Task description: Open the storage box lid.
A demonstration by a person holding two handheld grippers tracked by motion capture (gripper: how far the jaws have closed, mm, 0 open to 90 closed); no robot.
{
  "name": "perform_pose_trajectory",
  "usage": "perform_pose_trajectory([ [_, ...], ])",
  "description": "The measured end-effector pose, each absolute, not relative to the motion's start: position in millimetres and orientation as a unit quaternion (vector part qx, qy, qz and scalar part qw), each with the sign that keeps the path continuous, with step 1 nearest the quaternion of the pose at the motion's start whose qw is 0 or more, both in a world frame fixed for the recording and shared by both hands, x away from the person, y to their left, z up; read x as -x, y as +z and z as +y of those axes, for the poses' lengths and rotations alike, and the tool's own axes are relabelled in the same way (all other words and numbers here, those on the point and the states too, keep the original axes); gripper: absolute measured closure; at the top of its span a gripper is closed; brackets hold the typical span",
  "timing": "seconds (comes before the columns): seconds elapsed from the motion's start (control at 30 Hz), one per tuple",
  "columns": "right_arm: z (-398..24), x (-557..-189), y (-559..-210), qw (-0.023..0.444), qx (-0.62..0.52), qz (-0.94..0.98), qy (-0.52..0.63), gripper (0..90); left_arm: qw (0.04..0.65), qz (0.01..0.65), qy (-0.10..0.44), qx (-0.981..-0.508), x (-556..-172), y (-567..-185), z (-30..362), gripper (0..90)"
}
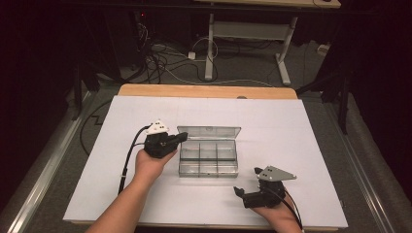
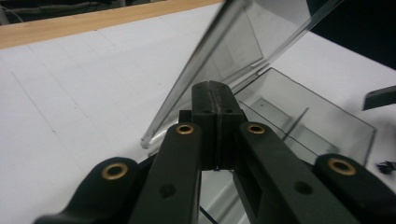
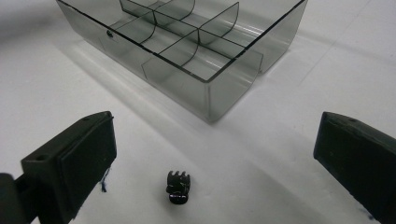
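Hand-held gripper on your left (image 1: 180, 138), high view: it sits at the clear box's (image 1: 209, 158) left edge, the lid (image 1: 209, 132) raised. Left gripper view: jaws together, touching the lid (image 2: 243, 42); push it fully back next. Right gripper view: jaws apart over a small black clip (image 3: 178, 187); descend and pinch, with bare surface (image 3: 289, 154) around and the box wall (image 3: 177, 88) near.
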State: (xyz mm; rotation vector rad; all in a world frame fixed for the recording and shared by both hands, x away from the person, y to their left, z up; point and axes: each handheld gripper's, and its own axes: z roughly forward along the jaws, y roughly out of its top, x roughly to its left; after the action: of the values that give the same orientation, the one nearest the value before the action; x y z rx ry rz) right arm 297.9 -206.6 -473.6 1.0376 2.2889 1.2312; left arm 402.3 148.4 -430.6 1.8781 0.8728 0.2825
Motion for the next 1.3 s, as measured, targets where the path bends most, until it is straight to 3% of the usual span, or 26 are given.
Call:
perform_pose_trajectory([
  [0.5,-205.2,-297.9,-471.8,0.171,-0.366,0.804,0.436,0.2,0.494,0.379,0.105,-0.776,-410.1,-436.3,156.0,87.5],
  [1.23,-201.2,-298.7,-473.6,0.162,-0.362,0.810,0.432,0.3,0.450,0.364,0.119,-0.807,-336.7,-467.2,204.1,87.2],
  [1.3,-199.6,-298.9,-473.9,0.161,-0.359,0.811,0.433,0.3,0.456,0.365,0.127,-0.802,-328.0,-468.5,210.6,83.3],
])
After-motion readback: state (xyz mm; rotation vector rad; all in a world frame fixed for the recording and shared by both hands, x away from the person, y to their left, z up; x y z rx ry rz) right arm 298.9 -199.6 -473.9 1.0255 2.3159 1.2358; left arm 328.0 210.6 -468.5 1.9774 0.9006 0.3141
